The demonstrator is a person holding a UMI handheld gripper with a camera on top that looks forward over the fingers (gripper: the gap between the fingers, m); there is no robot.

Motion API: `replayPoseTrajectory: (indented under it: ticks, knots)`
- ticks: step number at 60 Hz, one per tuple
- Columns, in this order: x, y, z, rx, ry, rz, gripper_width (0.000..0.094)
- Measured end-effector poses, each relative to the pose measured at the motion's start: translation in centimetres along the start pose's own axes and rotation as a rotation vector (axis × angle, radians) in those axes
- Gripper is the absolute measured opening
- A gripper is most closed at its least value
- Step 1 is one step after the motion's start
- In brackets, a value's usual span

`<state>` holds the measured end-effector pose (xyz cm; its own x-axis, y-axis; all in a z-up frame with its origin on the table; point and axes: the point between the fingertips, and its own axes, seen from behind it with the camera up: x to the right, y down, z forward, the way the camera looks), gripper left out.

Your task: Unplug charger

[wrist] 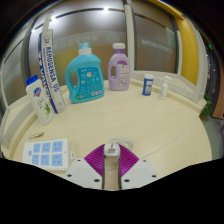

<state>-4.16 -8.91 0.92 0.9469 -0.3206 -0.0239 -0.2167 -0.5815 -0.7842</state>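
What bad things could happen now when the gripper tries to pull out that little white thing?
The gripper is open with the small white charger standing between its fingers, so it might close off-centre and slip. A hard yank could swing it into the blue detergent bottle or the pink bottle beyond.

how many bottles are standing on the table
3 clear bottles: a white bottle far left beside a tall box, a teal detergent jug at the back, a pale purple bottle beside it. Others may be hidden.
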Motion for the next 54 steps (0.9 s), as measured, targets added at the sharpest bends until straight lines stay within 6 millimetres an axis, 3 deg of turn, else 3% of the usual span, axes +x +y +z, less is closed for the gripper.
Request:
replayPoseTrajectory:
  ticks: [3,11,15,22,36,45,54]
  knots:
    - [0.6,0.8,-0.1,-0.022,0.015,0.008,0.0218]
    - [1.7,1.1,-2.5,-0.026,0.037,0.007,0.0698]
    - [1.9,0.9,-4.6,-0.023,0.04,-0.019,0.0864]
    - [1.7,0.5,-9.3,-0.004,0.033,-0.081,0.0851]
    - [0.8,-0.6,-22.6,0.058,-0.01,-0.121,0.0857]
    - [0.3,0.0,-30.3,0.097,-0.041,-0.148,0.0858]
    - [0.8,1.1,-36.1,0.124,-0.045,-0.174,0.0855]
